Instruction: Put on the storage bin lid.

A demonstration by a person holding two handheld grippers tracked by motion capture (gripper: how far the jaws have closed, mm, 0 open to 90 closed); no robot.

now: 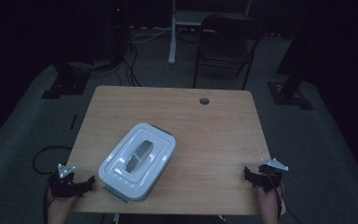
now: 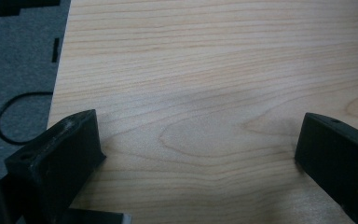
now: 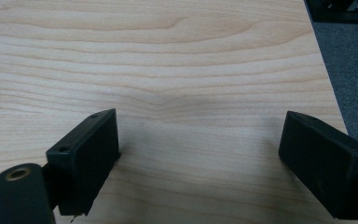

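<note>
Both grippers, left (image 2: 198,154) and right (image 3: 200,158), wide open and empty on the table (image 1: 214,126); box (image 1: 137,160) sits between them, nearer left; looks rigid, smooth, likely slippery, so grab the lid's handle (image 1: 138,155).

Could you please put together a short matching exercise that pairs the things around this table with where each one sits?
Things:
1. white lidded box
2. left gripper
3. right gripper
4. round cable hole

Places:
A. near right corner of the wooden table
B. far edge of the table, right of centre
C. near left corner
D. near side, left of centre, lying at an angle

Pairs: 1-D, 2-C, 3-A, 4-B
</note>
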